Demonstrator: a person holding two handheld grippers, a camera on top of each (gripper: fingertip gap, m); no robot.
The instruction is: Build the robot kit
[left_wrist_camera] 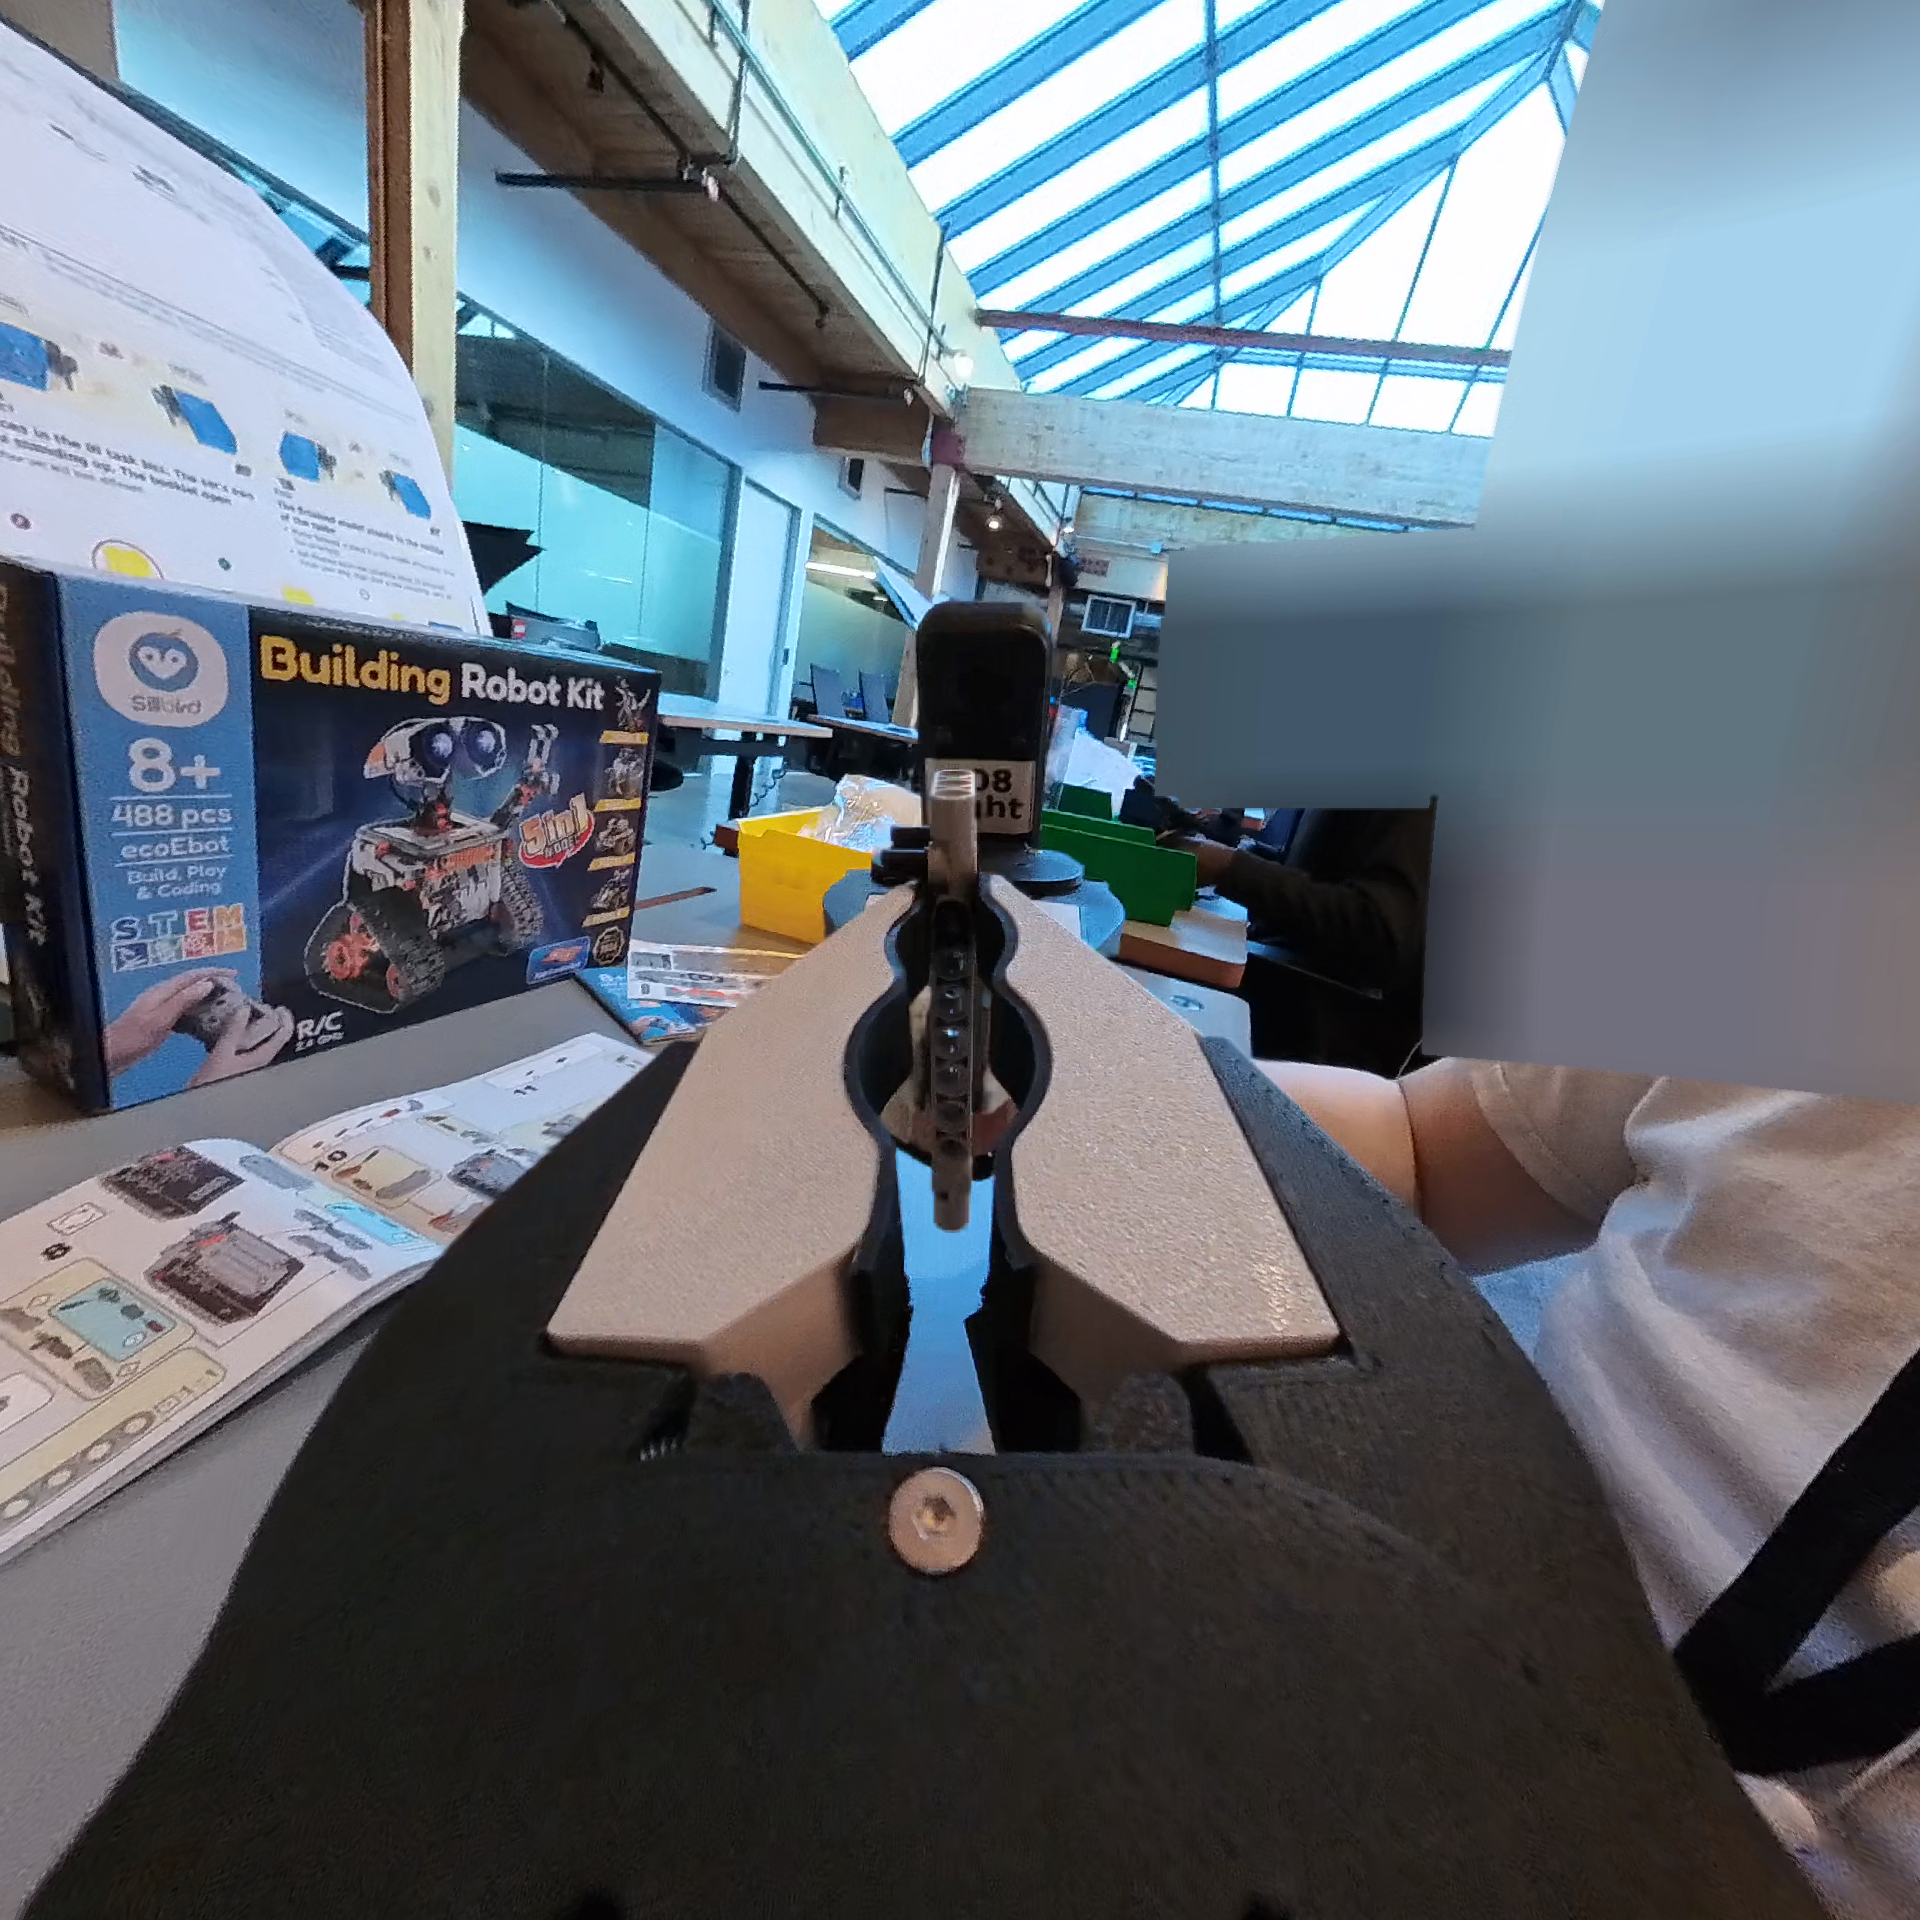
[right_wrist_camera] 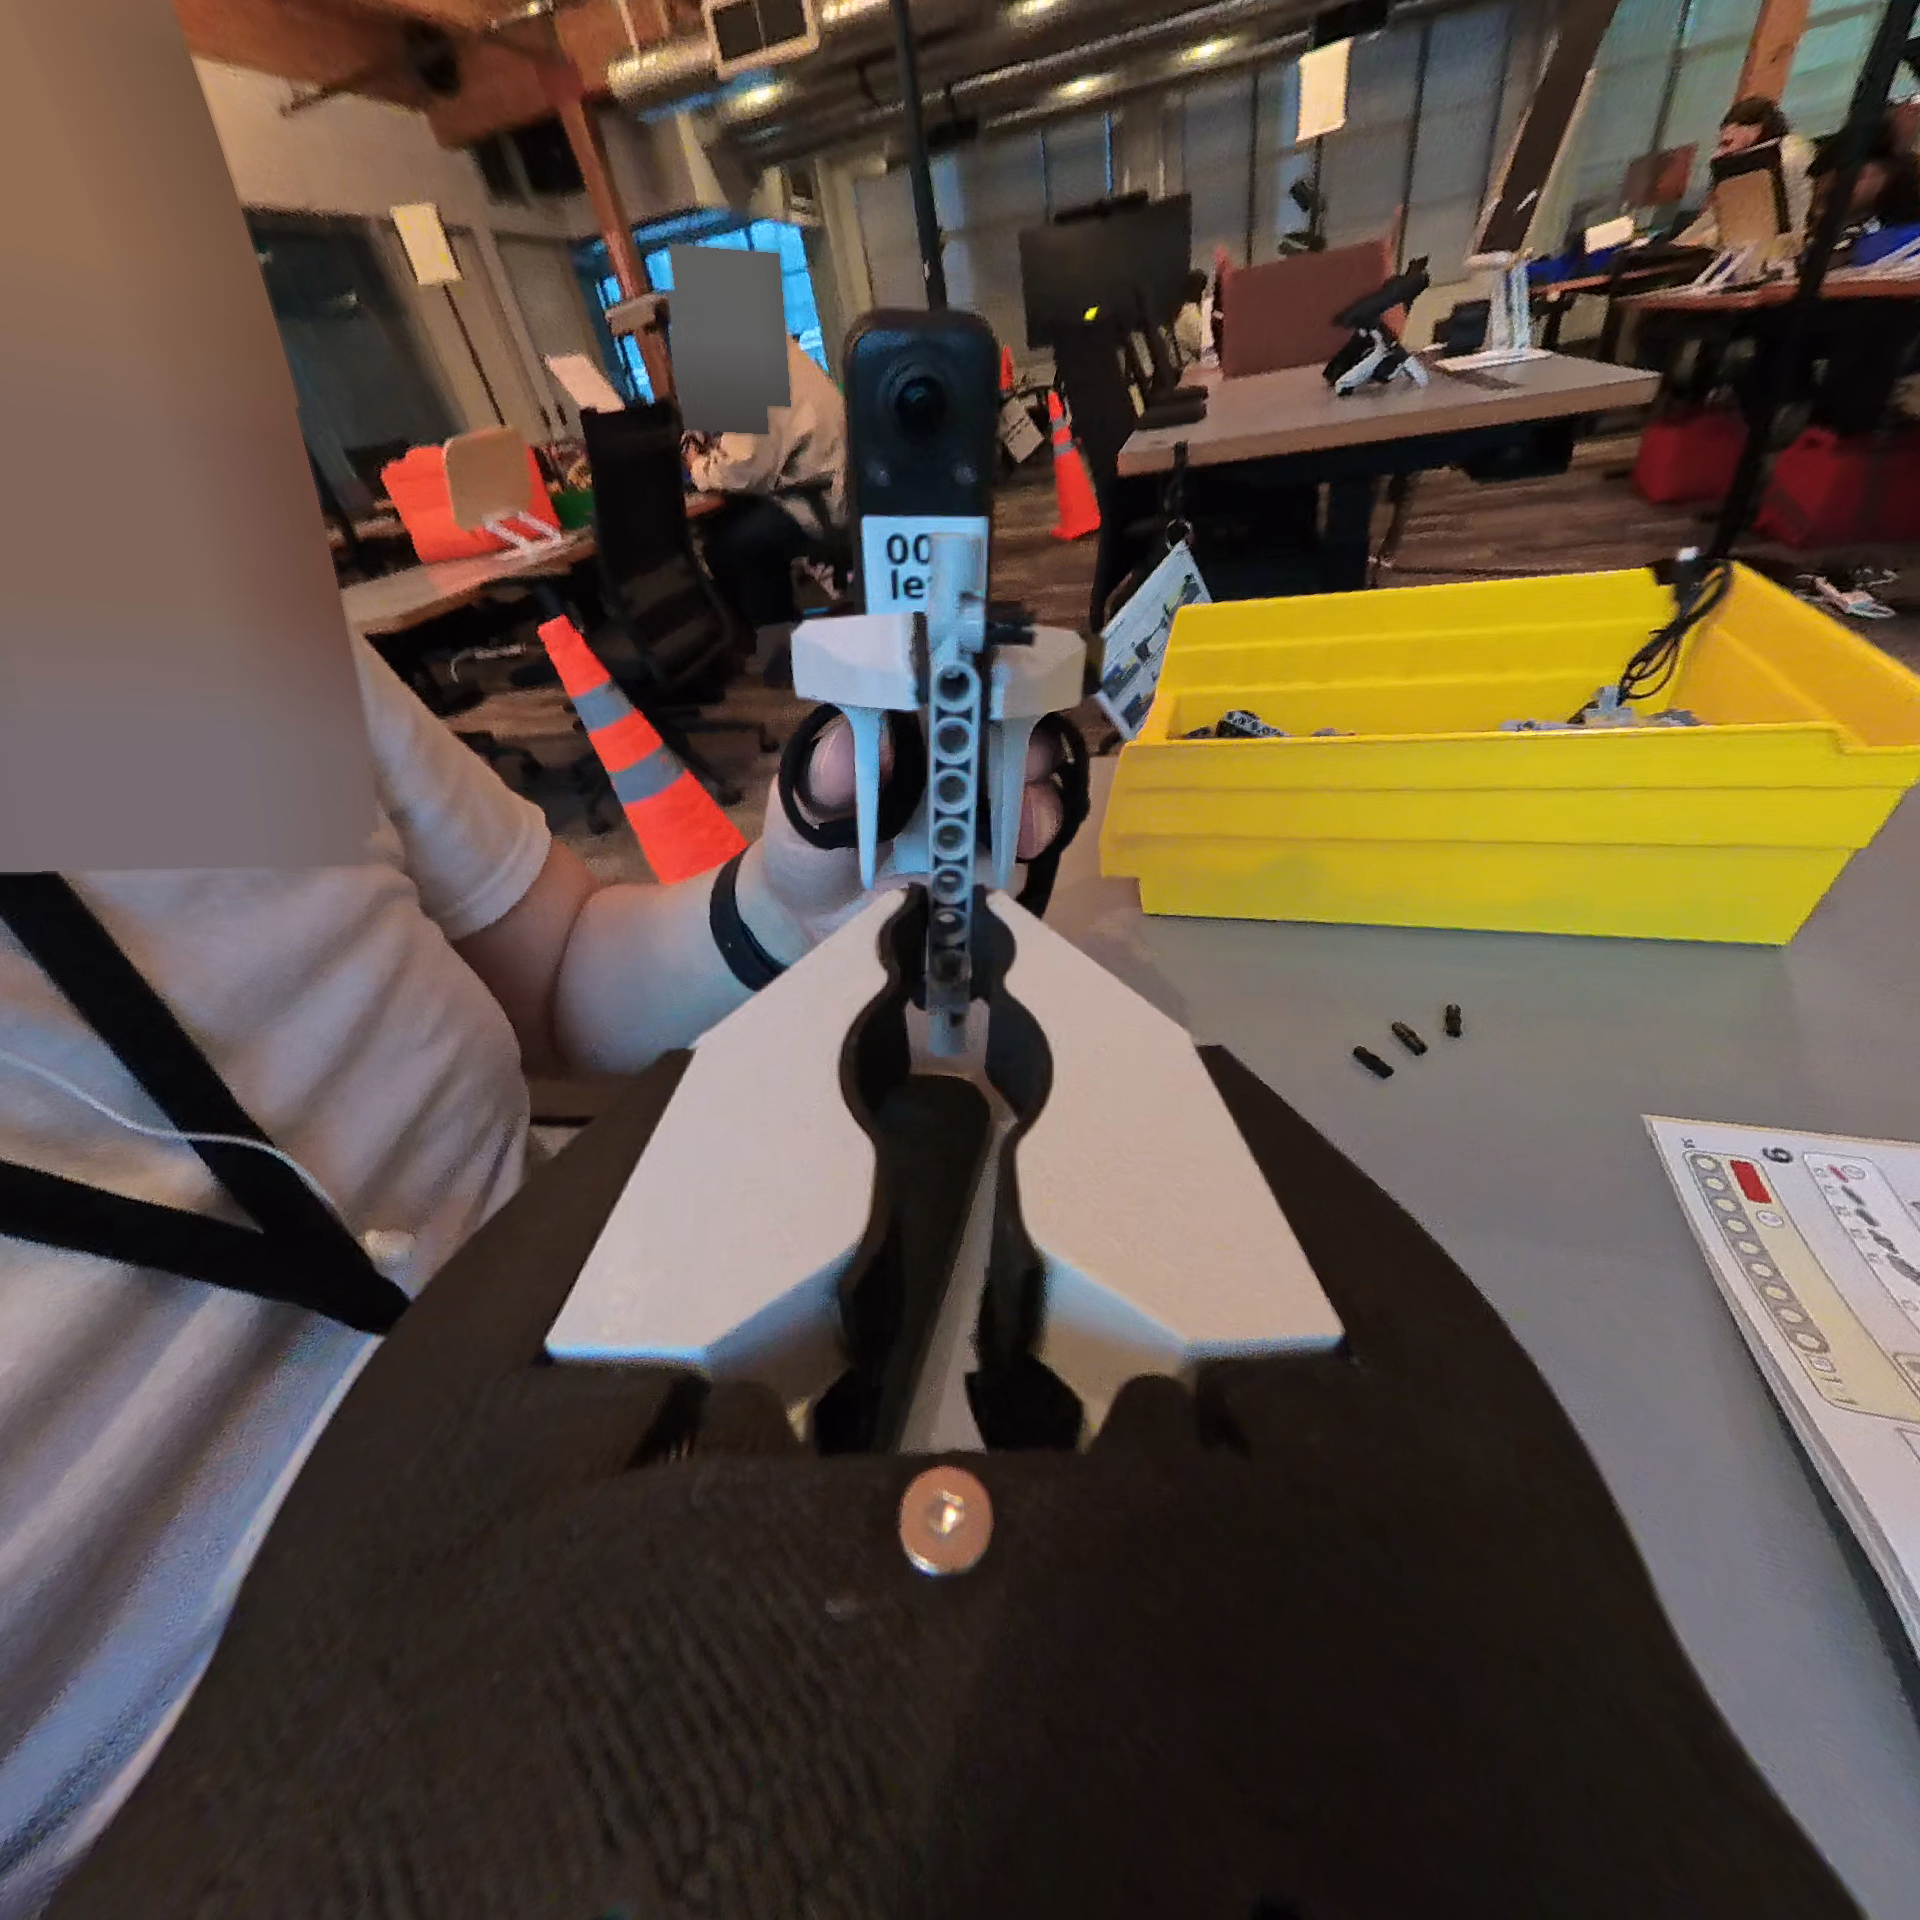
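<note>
A grey beam with a row of holes (right_wrist_camera: 954, 769) is held in the air between both grippers, which face each other tip to tip. My right gripper (right_wrist_camera: 951, 920) is shut on its near end, where black pins sit in the holes. My left gripper (left_wrist_camera: 948, 904) is shut on the same assembly, seen edge-on as a black-and-grey beam (left_wrist_camera: 951, 997) with a grey end (left_wrist_camera: 954, 821) sticking out past the tips. The left gripper also shows head-on in the right wrist view (right_wrist_camera: 940, 665), with a hand behind it. Three small black pins (right_wrist_camera: 1408, 1039) lie on the grey table (right_wrist_camera: 1455, 1143).
A yellow bin (right_wrist_camera: 1455, 821) with loose parts stands to the right of my right gripper. An open instruction booklet (left_wrist_camera: 208, 1278) and a kit box (left_wrist_camera: 343, 831) lie to the left of my left gripper. The booklet also shows at the right (right_wrist_camera: 1818, 1278). Orange cones (right_wrist_camera: 644, 769) stand on the floor beyond. My right fingertips sit around 4 cm from my left ones.
</note>
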